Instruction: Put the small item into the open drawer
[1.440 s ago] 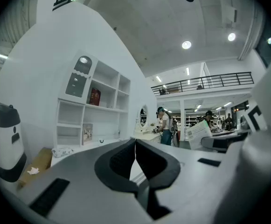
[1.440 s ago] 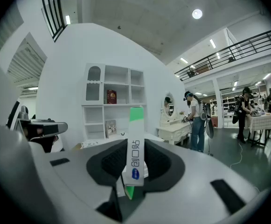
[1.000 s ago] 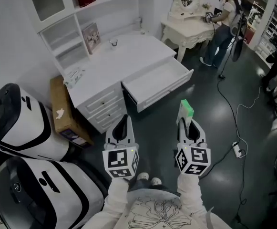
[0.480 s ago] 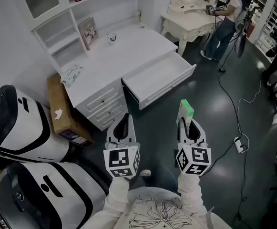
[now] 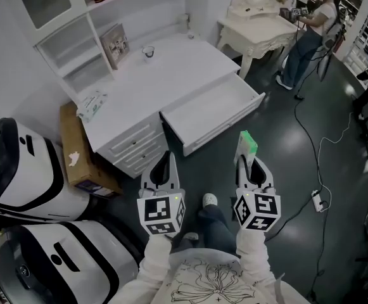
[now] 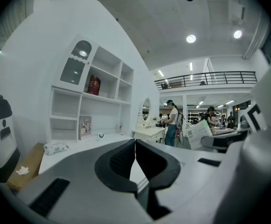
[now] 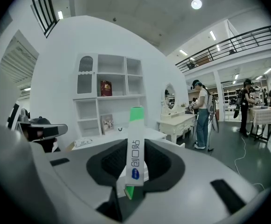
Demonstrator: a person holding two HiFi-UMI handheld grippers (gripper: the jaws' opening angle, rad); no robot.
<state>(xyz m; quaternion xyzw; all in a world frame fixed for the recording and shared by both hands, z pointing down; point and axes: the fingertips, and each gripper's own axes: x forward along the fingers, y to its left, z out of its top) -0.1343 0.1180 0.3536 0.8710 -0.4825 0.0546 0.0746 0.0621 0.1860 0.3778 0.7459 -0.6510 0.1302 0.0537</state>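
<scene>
My right gripper [image 5: 246, 158] is shut on a small flat white packet with green ends [image 5: 247, 144], which sticks out past the jaws; the right gripper view shows the same packet [image 7: 135, 146] upright between the pads. My left gripper [image 5: 163, 161] is shut with nothing in it, and in the left gripper view its jaws [image 6: 135, 146] meet. Both grippers hang over the dark floor in front of the white desk [image 5: 152, 75]. Its wide drawer [image 5: 212, 109] stands pulled out, white inside, a little ahead of the grippers.
A cardboard box [image 5: 76, 154] leans against the desk's left side, beside two large white-and-black machines [image 5: 25, 176]. On the desk lie a wipes pack [image 5: 92, 103] and a small cup [image 5: 148, 52]. A person [image 5: 310, 33] stands at a dressing table [image 5: 260, 30]. A cable [image 5: 317, 163] crosses the floor.
The view has shifted forward: the desk and open drawer sit slightly lower and closer. Both grippers keep their places in the picture, the packet still gripped.
</scene>
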